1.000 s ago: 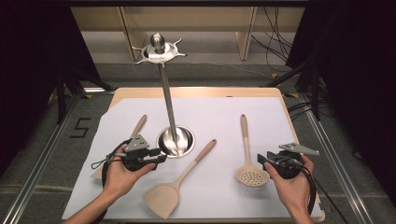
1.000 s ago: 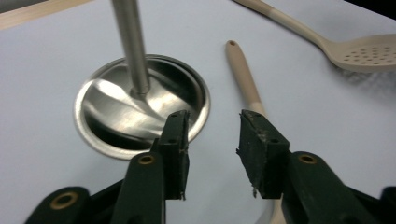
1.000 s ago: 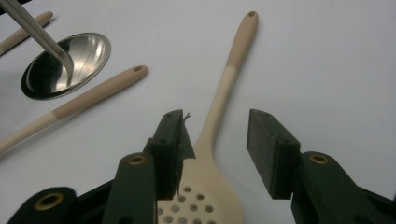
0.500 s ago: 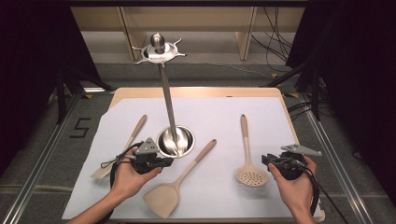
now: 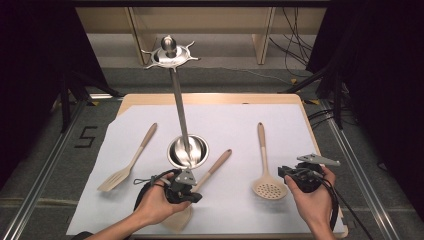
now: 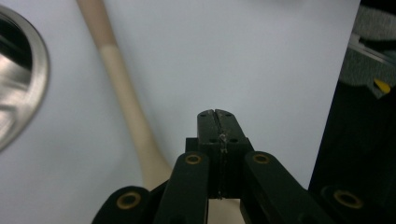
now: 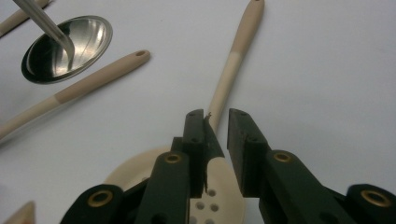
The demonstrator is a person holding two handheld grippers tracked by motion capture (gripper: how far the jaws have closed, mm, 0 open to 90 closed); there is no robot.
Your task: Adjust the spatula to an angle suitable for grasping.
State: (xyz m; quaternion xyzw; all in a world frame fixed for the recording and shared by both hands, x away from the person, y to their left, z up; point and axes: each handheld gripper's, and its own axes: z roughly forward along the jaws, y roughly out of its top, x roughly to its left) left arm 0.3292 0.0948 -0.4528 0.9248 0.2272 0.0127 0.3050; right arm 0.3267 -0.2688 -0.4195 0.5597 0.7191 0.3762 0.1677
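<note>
in the high view the left gripper (image 5: 192, 192) sits over the turner (image 5: 200, 185), jaws together. the left gripper view shows nothing clamped, the handle just left: lifting would leave it. in the right gripper view the right gripper (image 7: 215, 122) has just been closing, a gap left, the skimmer (image 7: 224, 93) beneath; it could slip.

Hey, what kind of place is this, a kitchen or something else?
Probably a recording lab, not a kitchen: the table is paper-covered and ringed by black curtains, with cables on the floor. The skimmer looks like a prop.
</note>
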